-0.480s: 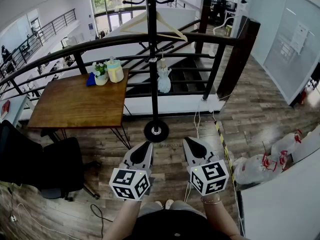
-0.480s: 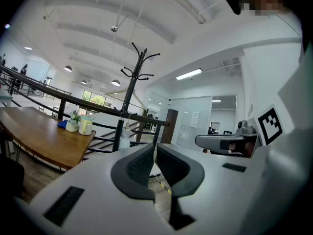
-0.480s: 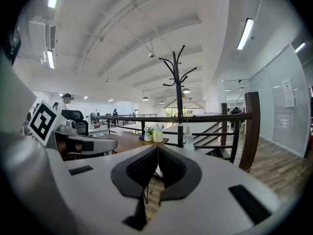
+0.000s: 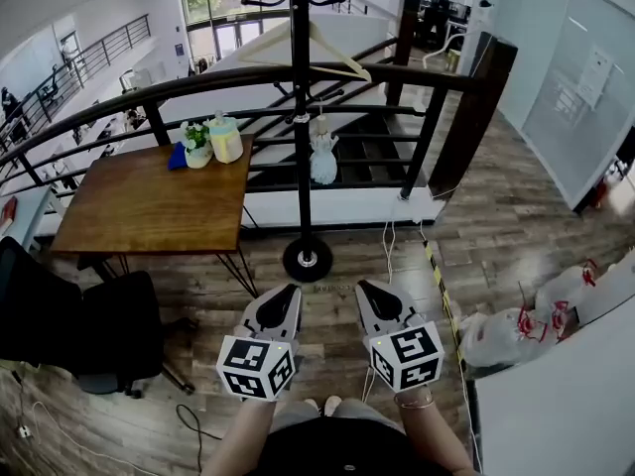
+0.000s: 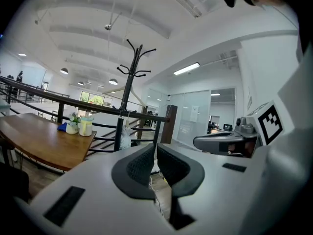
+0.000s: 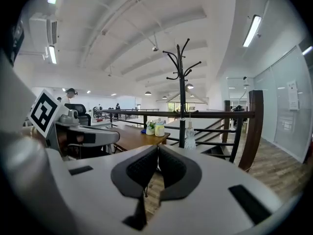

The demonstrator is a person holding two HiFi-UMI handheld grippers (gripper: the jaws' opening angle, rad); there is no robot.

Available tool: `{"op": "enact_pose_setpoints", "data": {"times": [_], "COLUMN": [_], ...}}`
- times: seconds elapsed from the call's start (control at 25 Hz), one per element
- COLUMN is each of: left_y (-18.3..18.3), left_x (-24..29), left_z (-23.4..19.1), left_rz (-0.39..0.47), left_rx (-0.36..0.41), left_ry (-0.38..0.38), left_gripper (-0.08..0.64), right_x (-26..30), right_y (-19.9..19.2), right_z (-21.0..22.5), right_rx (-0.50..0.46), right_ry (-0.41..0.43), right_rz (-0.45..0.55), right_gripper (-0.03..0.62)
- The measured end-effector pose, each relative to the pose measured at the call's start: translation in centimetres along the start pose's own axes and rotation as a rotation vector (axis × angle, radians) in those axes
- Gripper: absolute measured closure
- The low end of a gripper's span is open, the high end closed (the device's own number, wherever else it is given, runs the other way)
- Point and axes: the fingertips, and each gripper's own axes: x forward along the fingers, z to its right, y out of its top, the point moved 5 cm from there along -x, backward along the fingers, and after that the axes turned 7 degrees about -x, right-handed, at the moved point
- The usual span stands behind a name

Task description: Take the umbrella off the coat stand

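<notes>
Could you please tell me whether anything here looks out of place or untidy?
Nothing is spilled or broken. The only untidy spots are the white plastic bags lumped on the floor at the right and a loose cable trailing across the floor near the coat stand.

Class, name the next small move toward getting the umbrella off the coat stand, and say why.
Probably move the right gripper forward toward the umbrella, opening its jaws on the way. It is shut and empty, well short of the coat stand, where the small folded umbrella hangs.
</notes>
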Motion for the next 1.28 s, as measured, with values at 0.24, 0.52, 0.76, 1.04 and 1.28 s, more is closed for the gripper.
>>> {"op": "enact_pose_setpoints", "data": {"times": [0.24, 0.52, 0.76, 1.04, 1.28], "left_y": [-0.3, 0.2, -0.5, 0.1, 1.1], "left_x": [1.3, 3.5, 4.9, 7.8, 11.9], "left_z": [1.0, 2.2, 2.3, 1.3, -1.5], "left_rz": [-0.009, 0.037, 0.029, 0.019, 0.005], "left_rx": [-0.002, -0.015, -0.025, -0.008, -0.011], "left_ry": [-0.015, -0.03, -0.007, 0.015, 0.012], "left_gripper": [0.543, 0.543, 0.543, 0.543, 0.543], "right_x": [0.0, 0.0, 0.9, 3.2, 7.8], "right_y": [-0.1, -0.2, -0.3, -0.3, -0.1], "right_z": [0.6, 2.7, 3.0, 4.8, 7.5], "right_rx": [0.02, 0.026, 0.034, 0.016, 0.036], "right_ry": [0.02, 0.061, 0.13, 0.099, 0.081], "right_rz": [0.018, 0.064, 0.061, 0.064, 0.054], "right_gripper": [0.563, 0.563, 0.563, 0.563, 0.562]}}
